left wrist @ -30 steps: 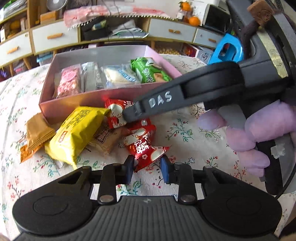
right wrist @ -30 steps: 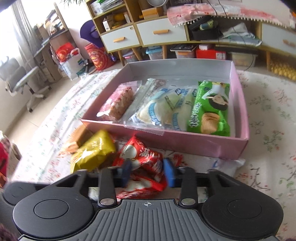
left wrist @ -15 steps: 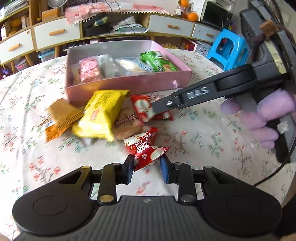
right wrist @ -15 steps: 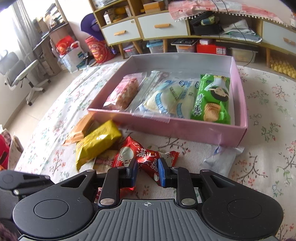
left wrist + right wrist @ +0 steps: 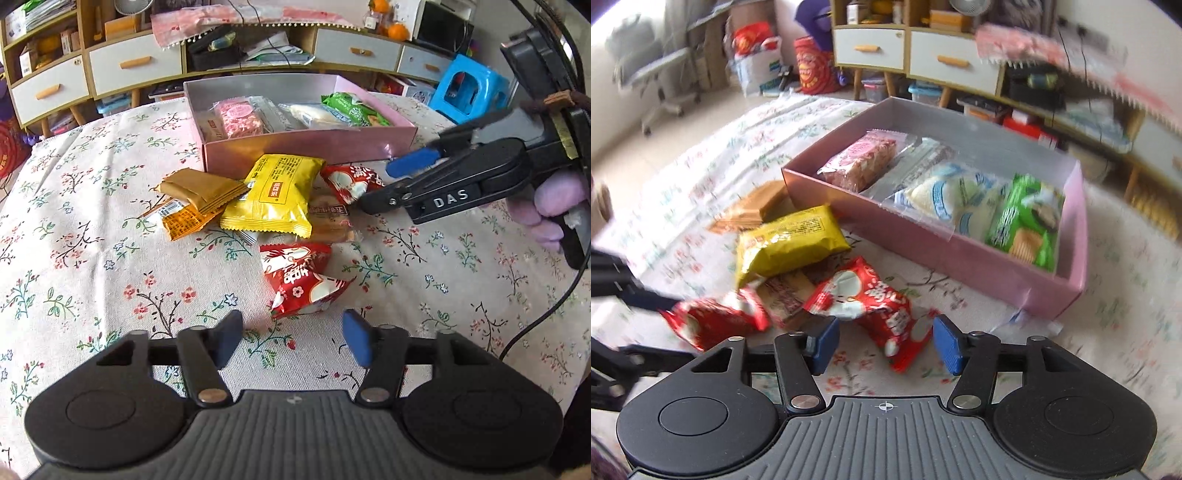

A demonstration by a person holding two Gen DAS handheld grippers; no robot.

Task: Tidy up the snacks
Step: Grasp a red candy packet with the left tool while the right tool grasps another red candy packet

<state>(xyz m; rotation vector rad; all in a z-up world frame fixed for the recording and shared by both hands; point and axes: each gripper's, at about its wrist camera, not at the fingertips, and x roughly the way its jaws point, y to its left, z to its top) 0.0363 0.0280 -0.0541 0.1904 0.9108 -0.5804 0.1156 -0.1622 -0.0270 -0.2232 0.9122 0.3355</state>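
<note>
Two handheld grippers work over a table covered in a floral cloth (image 5: pixel 92 229). The left gripper (image 5: pixel 291 341) has its blue-padded jaws spread wide and holds nothing; a red snack packet (image 5: pixel 299 280) lies flat on the cloth just ahead of the gap, touching neither pad. The right gripper (image 5: pixel 882 345) is likewise spread apart and empty, with a second red snack packet (image 5: pixel 875 306) lying on the cloth partly between its pads — no pad is pressed against it. In the left wrist view this gripper reaches in from the right, held by a hand in a lilac glove (image 5: pixel 546 206).

A loose pile sits just in front of a pink box (image 5: pixel 310 144): a yellow snack packet (image 5: pixel 273 199) on top, a tan biscuit packet (image 5: pixel 328 221) under it, and brown and orange wafer packets (image 5: pixel 195 203) to its left. Inside the box, four packets lie side by side — a pink wafer pack (image 5: pixel 860 164), a clear-wrapped bar (image 5: pixel 912 166), a white and blue packet (image 5: pixel 949 199) and a green cracker packet (image 5: pixel 1027 221) at the right end. A small clear wrapper (image 5: pixel 1023 321) lies on the cloth beside the box's near corner. The right wrist view is motion-blurred
</note>
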